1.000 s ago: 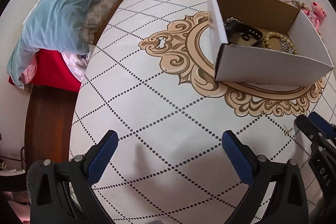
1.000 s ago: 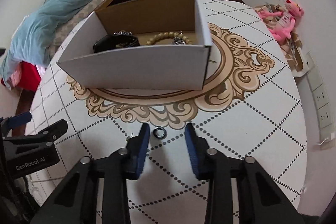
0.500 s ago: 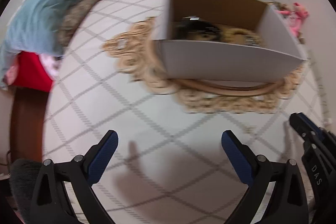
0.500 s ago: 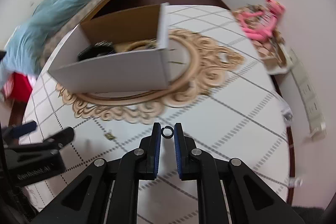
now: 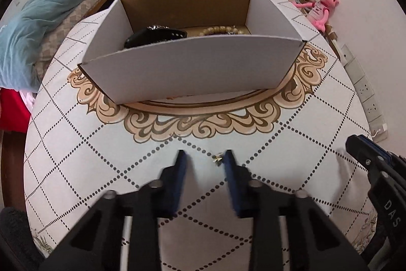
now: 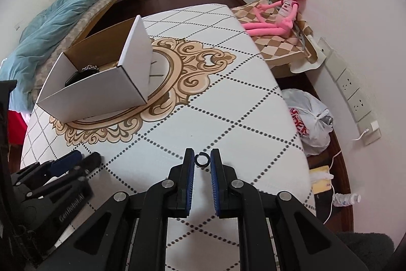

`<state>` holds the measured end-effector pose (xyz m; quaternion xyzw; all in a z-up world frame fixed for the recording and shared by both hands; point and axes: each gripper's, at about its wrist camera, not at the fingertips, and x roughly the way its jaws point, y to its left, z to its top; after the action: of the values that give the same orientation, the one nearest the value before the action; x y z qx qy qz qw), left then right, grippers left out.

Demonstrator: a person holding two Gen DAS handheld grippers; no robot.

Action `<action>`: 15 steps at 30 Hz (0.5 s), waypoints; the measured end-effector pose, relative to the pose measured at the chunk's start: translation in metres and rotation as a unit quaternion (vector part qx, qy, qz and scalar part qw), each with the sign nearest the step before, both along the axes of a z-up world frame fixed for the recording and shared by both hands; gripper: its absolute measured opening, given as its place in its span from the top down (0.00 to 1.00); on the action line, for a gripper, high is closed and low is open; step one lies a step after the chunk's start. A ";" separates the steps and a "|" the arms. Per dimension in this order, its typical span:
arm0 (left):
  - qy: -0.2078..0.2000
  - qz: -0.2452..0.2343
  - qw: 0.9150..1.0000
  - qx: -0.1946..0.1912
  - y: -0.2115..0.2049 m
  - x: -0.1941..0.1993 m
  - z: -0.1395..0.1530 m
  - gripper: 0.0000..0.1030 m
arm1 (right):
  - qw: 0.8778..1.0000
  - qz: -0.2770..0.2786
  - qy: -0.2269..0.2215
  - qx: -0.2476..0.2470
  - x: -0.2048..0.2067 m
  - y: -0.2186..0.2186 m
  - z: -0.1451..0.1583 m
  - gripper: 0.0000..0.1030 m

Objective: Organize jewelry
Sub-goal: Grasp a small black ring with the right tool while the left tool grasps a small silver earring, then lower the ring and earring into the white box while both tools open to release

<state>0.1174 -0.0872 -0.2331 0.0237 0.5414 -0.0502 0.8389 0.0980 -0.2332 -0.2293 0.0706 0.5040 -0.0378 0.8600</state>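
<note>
Grippers collected jewelry beside white box (image 5: 192, 67)
Right gripper (image 6: 202, 161) pinched a dark ring (image 6: 202, 159); left gripper (image 5: 204, 159), jaws just closing, bracketed a small gold earring (image 5: 217, 157) on the table; "GenRobot.AI" and "DAS" lettering showed

The cardboard box (image 5: 192, 73) blocks the table's (image 5: 76, 144) far middle; bare tabletop lies open around it.
</note>
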 end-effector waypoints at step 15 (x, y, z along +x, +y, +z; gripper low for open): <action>-0.002 -0.009 0.999 -0.045 0.018 -0.005 0.020 0.92 | 0.999 0.013 -0.027 0.011 0.002 0.012 0.027 0.87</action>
<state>0.1126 -0.0691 -0.2129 -0.0091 0.5370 -0.0816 0.8396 0.0999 -0.2216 -0.2018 0.0747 0.4819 -0.0193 0.8728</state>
